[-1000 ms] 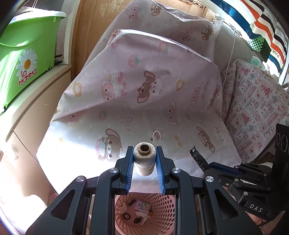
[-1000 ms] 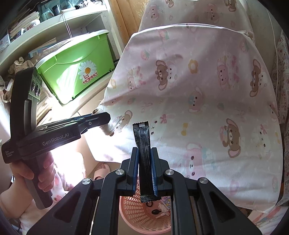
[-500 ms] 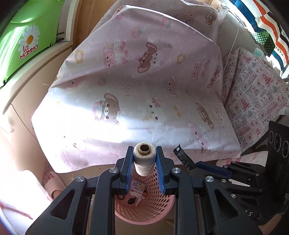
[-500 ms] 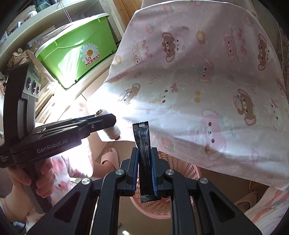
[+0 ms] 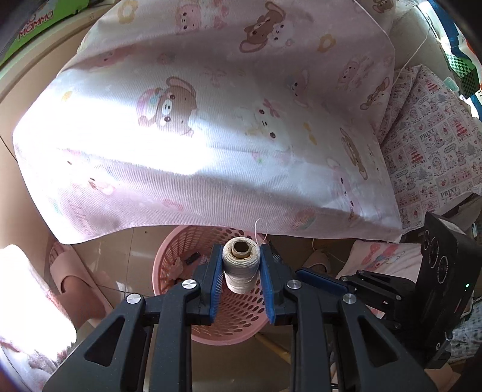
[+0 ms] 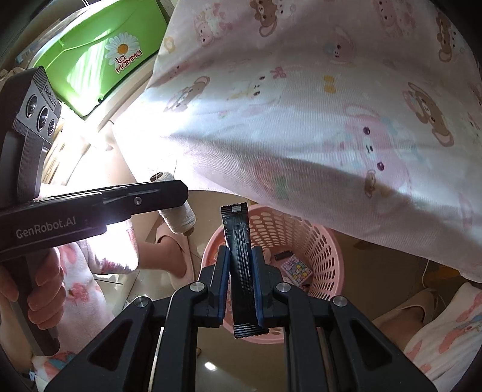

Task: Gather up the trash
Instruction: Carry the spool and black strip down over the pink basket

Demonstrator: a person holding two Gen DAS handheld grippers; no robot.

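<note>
Bear-print sheet (image 5: 211,135) draping above the pink basket (image 5: 241,313) (a few scraps lying inside), left gripper (image 5: 241,265) clamping a thread spool (image 5: 241,268) over the basket, right gripper (image 6: 241,271) pinching a black sachet (image 6: 239,265) over its rim.

A green box (image 6: 99,57) at eleven o'clock in the right wrist view is showing "La MaMMa" in red letters under a white daisy — the same box (image 5: 33,21) is peeking in at ten o'clock of the left wrist view, with only "MaMMa" readable. The left gripper's black body (image 6: 54,223) at nine o'clock is bearing "GenRobot.AI" in pale letters. A patterned cloth (image 5: 433,156) at three o'clock is repeating the word "PRINT" — its smaller lettering is too fine to read.
</note>
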